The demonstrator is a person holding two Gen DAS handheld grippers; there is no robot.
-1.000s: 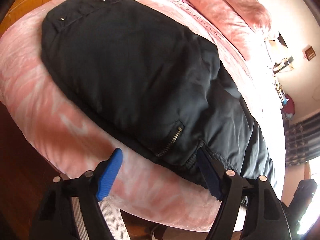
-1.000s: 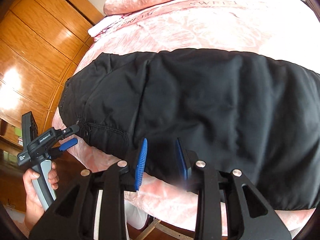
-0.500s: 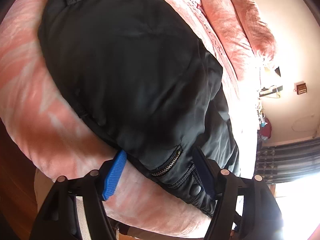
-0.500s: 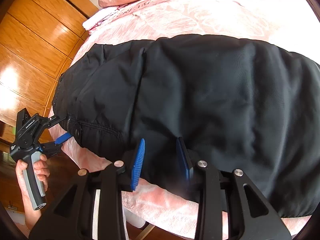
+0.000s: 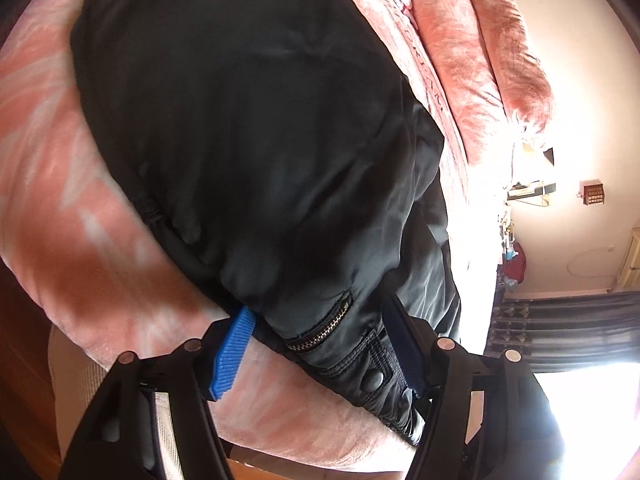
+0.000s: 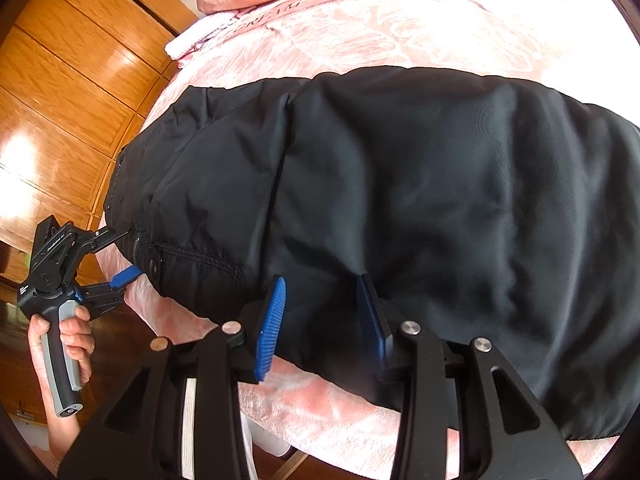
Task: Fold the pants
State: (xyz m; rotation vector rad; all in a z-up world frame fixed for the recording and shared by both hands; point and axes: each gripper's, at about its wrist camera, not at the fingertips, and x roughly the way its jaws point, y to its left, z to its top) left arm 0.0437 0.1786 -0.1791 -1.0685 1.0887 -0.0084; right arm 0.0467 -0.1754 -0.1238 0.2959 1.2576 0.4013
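Black pants [image 5: 256, 152] lie spread on a pink bed [image 5: 60, 168]; they also show in the right wrist view [image 6: 420, 200]. My left gripper [image 5: 320, 348] is open, its jaws on either side of the waistband corner with the zip pocket and snap. It shows in the right wrist view [image 6: 124, 256] at the pants' left end. My right gripper [image 6: 320, 316] is open, its blue pads straddling the pants' near edge along the leg.
Pink pillows [image 5: 500, 52] lie at the bed's head. A wooden wardrobe [image 6: 68, 92] stands left of the bed. A wall and dark curtain [image 5: 560, 328] with a bright window are at the right in the left wrist view.
Both grippers have moved forward onto the pants' near edge. The waistband corner now sits between the left jaws, and the fabric edge between the right jaws.
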